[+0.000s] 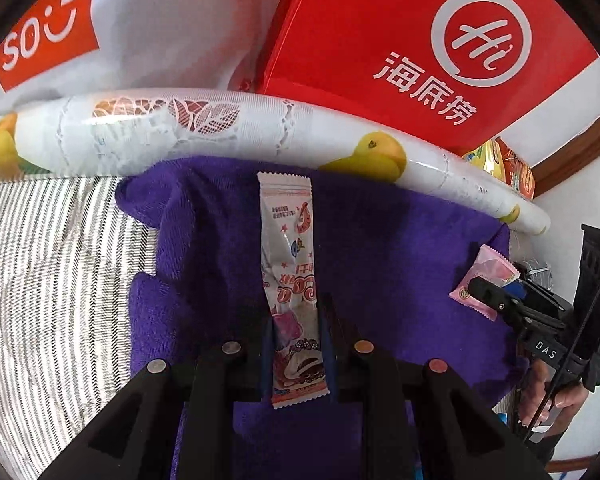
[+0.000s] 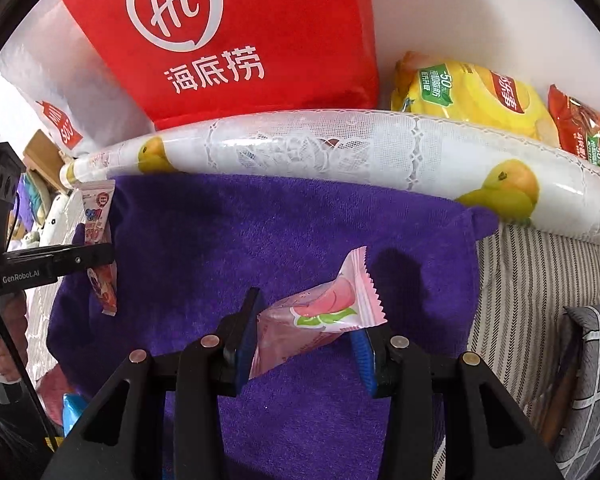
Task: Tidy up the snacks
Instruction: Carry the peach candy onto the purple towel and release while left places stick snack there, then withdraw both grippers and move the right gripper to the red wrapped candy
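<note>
A: What do we find if we start at the left and take the purple towel (image 1: pixel 380 248) as our landmark?

B: Above the towel's middle, our left gripper (image 1: pixel 296 332) has its jaws clamped on a long stick snack packet (image 1: pixel 290 264). We hold it near its bottom end, probably so that most of its length hangs free and we can lay it down neatly. Its long axis runs straight away from us, with the top seal pointing at the rolled fruit-print cloth (image 1: pixel 228 128) on the towel's far edge.

A: And further right?

B: Over the towel's right part, our right gripper (image 2: pixel 306 336) holds a pink peach candy wrapper (image 2: pixel 320 316) between its blue pads (image 2: pixel 247 344). The jaws stand fairly wide, pressing the packet's ends, so we judge it held, if loosely. Its long axis lies slantwise, and the crimped end points up and to the right, away from us.

A: Why are both lifted off the towel?

B: Our guess is that the towel is the sorting area and both snacks are on their way to a spot. Behind the towel and the roll stands a red bag (image 2: pixel 228 40), with a yellow chip bag (image 2: pixel 472 96) to its right.
</note>
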### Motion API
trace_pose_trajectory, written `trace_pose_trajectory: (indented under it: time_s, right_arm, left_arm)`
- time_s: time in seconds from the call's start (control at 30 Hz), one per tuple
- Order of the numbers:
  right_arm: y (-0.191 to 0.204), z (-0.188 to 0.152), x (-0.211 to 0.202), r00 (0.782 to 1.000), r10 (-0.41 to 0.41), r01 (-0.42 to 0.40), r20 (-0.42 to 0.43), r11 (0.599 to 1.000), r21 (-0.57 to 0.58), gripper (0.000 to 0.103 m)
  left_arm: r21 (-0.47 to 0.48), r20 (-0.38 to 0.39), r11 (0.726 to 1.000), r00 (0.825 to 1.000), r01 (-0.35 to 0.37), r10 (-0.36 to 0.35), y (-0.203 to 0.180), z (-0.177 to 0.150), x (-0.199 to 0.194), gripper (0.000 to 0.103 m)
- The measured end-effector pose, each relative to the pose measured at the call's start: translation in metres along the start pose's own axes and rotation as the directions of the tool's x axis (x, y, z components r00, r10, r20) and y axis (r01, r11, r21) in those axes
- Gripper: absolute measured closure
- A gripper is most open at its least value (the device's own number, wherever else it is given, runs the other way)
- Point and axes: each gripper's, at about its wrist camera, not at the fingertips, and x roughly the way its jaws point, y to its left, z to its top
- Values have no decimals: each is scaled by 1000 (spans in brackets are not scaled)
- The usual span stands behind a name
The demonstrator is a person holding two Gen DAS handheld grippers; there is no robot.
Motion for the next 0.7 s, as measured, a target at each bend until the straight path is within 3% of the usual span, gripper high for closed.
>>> trace_pose_trajectory:
  time_s: [0.1, 0.33, 0.43, 0.53, 0.7]
  right_arm:
    - [-1, 0, 0, 1000, -7, 7, -7, 1000, 4, 60]
    - [3, 6, -11, 998, -65, 66, 20, 998, -6, 42]
    - [7, 8, -26, 994, -85, 86, 66, 996, -11, 31]
    - [9, 8, -47, 984, -128, 130, 124, 992, -7, 31]
    - [3, -6, -84, 964, -160, 153, 211, 987, 46, 31]
  left_arm:
    - [4, -13, 1000, 1000, 4, -4, -1, -1, 4, 83]
    - [4, -22, 1000, 1000, 6, -6, -7, 5, 13, 82]
    - [1, -42, 1000, 999, -3, 3, -6, 7, 15, 65]
    - [8, -25, 1000, 1000, -12, 12, -8, 8, 9, 50]
    - [33, 18, 999, 999, -30, 29, -16, 7, -14, 49]
